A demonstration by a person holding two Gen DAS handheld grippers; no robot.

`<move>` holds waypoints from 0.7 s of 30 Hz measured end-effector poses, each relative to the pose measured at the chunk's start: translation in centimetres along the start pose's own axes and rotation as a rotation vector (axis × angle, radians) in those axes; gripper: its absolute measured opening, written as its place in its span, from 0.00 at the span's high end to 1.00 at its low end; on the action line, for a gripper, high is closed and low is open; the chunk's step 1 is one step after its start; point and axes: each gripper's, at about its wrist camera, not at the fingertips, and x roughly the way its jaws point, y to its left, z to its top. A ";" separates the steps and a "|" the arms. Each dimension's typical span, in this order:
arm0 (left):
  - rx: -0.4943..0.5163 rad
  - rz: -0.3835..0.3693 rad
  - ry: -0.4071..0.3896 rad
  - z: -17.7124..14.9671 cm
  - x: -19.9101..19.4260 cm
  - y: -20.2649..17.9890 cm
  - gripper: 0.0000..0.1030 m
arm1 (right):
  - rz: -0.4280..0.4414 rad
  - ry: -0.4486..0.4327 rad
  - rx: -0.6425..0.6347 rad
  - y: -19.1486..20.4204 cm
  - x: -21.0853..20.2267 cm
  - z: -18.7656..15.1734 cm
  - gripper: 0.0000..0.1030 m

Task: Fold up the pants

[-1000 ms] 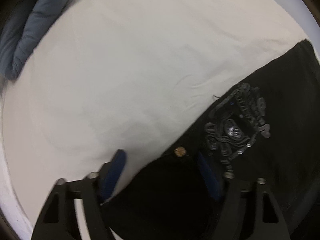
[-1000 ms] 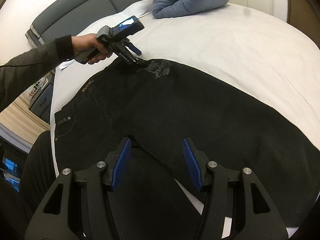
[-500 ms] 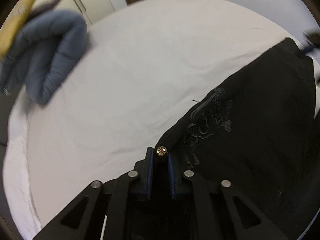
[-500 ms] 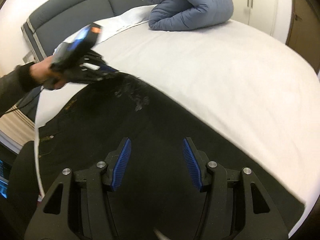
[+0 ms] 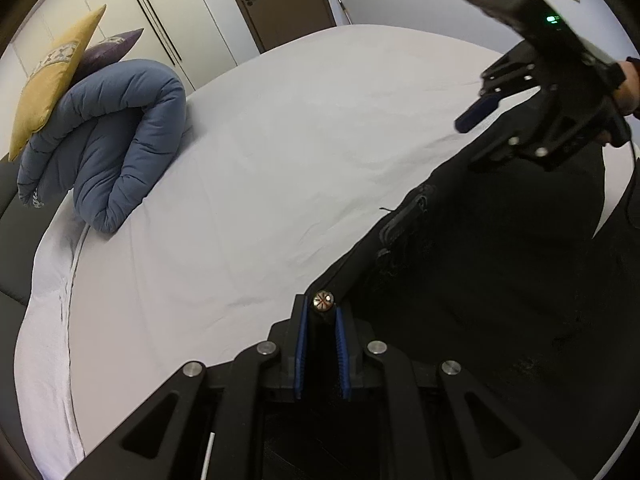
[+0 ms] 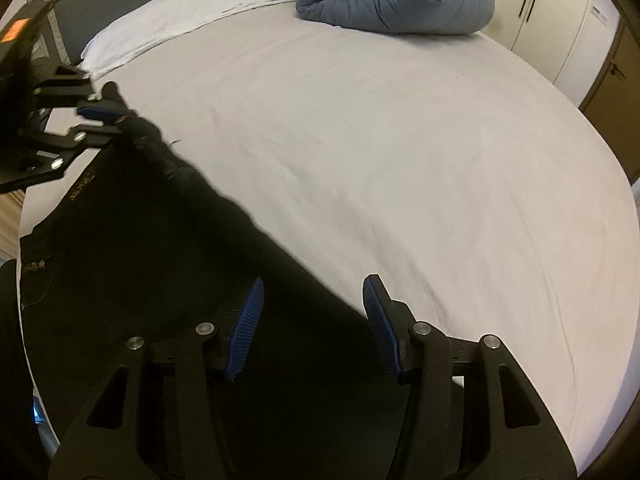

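Left gripper (image 5: 321, 322) clamped on pants (image 5: 500, 280) beside button (image 5: 323, 300), visible left view only; right gripper (image 6: 312, 320) wide apart.

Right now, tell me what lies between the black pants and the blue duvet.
Only bare white sheet lies between pants and folded duvet; both wrist views show it.

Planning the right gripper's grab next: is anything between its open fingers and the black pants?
Nothing visible. The right gripper hangs open directly over the black pants, with only bare white sheet beside it. The left gripper already pinches the waistband.
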 end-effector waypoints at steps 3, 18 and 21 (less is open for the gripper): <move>-0.005 -0.009 -0.001 0.0 0.5 0.6 0.87 | -0.004 0.017 -0.025 0.4 0.9 0.9 0.62; -0.046 -0.022 -0.017 -1.0 -0.1 0.4 0.88 | 0.075 0.023 0.214 0.6 2.0 2.5 0.98; -0.055 -0.032 -0.019 -1.3 -0.6 0.0 0.88 | 0.138 -0.008 0.361 1.0 2.0 1.7 0.98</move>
